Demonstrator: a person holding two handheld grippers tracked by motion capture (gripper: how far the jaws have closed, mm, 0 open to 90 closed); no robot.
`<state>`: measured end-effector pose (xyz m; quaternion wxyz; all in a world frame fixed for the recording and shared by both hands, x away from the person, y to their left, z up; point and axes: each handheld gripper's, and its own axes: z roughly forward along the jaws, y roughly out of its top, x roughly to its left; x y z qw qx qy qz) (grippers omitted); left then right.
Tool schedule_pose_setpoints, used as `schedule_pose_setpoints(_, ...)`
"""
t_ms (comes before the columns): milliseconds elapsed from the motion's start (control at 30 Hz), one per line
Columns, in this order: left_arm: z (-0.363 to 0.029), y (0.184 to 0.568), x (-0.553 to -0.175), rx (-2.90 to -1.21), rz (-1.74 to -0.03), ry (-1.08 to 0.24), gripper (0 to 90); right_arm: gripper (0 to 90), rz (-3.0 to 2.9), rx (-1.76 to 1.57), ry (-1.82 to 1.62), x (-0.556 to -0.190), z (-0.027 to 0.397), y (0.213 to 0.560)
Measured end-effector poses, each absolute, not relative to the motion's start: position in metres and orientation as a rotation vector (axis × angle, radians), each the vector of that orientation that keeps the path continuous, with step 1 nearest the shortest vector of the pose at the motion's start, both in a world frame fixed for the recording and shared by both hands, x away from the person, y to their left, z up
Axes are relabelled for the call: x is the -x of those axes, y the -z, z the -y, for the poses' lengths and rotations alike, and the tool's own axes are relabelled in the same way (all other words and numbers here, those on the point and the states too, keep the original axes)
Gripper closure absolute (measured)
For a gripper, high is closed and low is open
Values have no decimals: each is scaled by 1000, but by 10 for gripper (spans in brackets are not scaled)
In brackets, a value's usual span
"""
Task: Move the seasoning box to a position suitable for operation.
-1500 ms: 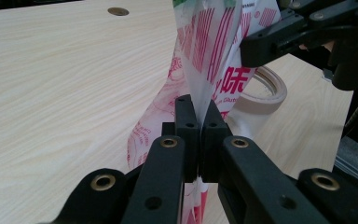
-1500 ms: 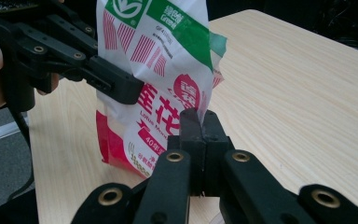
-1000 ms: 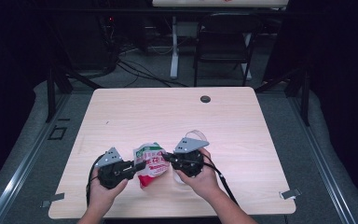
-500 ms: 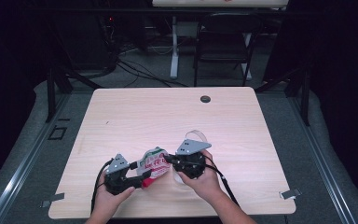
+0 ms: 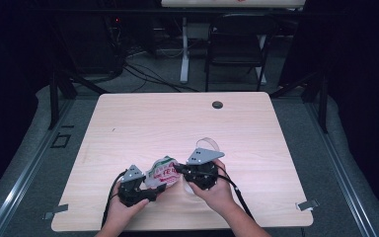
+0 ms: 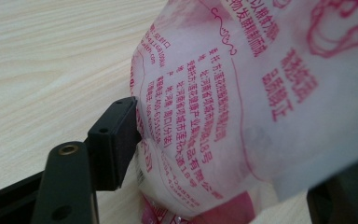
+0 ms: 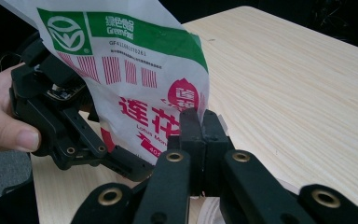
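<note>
Bag [image 5: 163,171] is held up just over the surface [image 5: 177,123] by its edge, clenched in right gripper [image 7: 199,122] fingers, so left gripper [image 5: 150,190], fingers just spread wide around its lower end, can regrip

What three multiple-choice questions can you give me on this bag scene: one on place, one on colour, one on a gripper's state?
1. Where on the table is the bag?
A. near the person's edge
B. at the far edge
C. on the floor

2. What colour is the band across the bag's top?
A. blue
B. green
C. yellow

3. How is the right gripper?
A. wide open, away from the bag
B. shut on the bag
C. lying on the table

Answers:
1 A, the high view shows the bag between both hands at the near edge.
2 B, the right gripper view shows a green band.
3 B, its jaws meet on the bag's edge.
</note>
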<state>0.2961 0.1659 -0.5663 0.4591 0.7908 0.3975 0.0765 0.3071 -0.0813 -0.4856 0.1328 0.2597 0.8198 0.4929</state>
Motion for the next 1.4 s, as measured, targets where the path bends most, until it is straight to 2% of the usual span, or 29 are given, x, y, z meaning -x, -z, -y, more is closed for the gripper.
schedule_pose_setpoints(167, -162, 574, -299, -1934, -1021, -151, 279, 900, -2375, -762, -1434, -306, 82, 486)
schedule_pose_setpoints(400, -160, 581, -302, -1925, -1043, -111, 253, 900, -2376, -768, -1447, -305, 84, 488)
schedule_pose_setpoints(1033, -151, 589, -303, -1991, -1043, -155, 263, 900, -2377, -766, -1449, -305, 84, 489)
schedule_pose_setpoints(1400, -146, 588, -301, -2035, -1027, -217, 324, 900, -2385, -765, -1439, -304, 84, 489)
